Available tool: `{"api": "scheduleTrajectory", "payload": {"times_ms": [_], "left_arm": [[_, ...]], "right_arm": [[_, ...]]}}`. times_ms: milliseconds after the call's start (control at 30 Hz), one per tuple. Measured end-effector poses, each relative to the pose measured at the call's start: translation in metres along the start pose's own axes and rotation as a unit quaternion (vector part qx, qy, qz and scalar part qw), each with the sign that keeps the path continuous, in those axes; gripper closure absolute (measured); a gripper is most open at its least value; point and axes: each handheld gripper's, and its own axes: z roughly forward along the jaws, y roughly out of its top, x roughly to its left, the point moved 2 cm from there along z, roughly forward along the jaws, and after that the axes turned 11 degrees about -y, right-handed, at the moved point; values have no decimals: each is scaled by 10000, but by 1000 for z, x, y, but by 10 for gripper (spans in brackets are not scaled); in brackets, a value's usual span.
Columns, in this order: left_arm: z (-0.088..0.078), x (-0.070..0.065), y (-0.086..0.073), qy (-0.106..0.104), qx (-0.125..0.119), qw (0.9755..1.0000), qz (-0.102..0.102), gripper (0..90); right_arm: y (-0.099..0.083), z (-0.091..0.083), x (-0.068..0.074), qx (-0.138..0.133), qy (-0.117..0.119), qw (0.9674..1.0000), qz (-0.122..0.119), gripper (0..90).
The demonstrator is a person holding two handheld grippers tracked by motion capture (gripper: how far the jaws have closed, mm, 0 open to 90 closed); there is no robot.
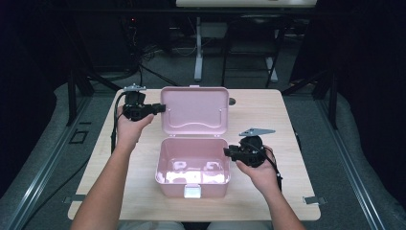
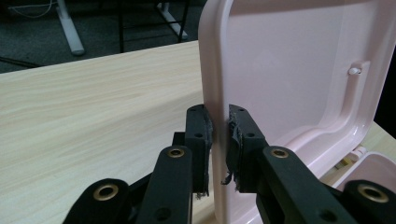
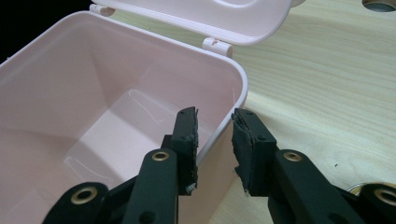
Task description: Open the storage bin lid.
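Pale wood grain runs across the table [image 1: 268,120] under your hands, with dark floor and desk legs behind it. Your left gripper [image 1: 160,108] has its jaws nearly together on the side edge of the pink box's raised lid [image 1: 194,111]; the left gripper view shows what the high view cannot, the lid's rim [image 2: 215,107] standing between the two worn pads [image 2: 204,140], one pad on the outer face and one on the inner, close against the plastic. Your right gripper [image 1: 226,152] sits at the right wall of the pink box [image 1: 191,167]; from above it just looks like a touch, but the right gripper view shows the wall's rim [image 3: 236,84] running between the jaws, the left pad inside the box, the right pad outside over the table, with a small gap on the outer side, so you cannot tell whether it truly pinches. From above, the box stands open at the middle of the table, lid upright at the back, white latch [image 1: 192,191] facing you. The right gripper view shows the hinges [image 3: 217,45] and a bare pink floor inside.
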Motion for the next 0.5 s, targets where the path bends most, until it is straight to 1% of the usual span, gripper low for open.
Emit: {"api": "scheduleTrajectory", "payload": {"times_ms": [233, 400, 467, 500], "left_arm": [[6, 7, 0, -37, 28, 9999, -125, 790], [11, 11, -2, 39, 107, 9999, -119, 801], [13, 14, -3, 69, 176, 9997, -140, 814], [14, 15, -4, 55, 190, 9996, -187, 814]], "right_arm": [[0, 0, 0, -13, 4, 10000, 1, 707], [0, 0, 0, -13, 12, 10000, 22, 707], [0, 0, 0, -15, 13, 10000, 33, 707], [0, 0, 0, -14, 14, 10000, 33, 707]]}}
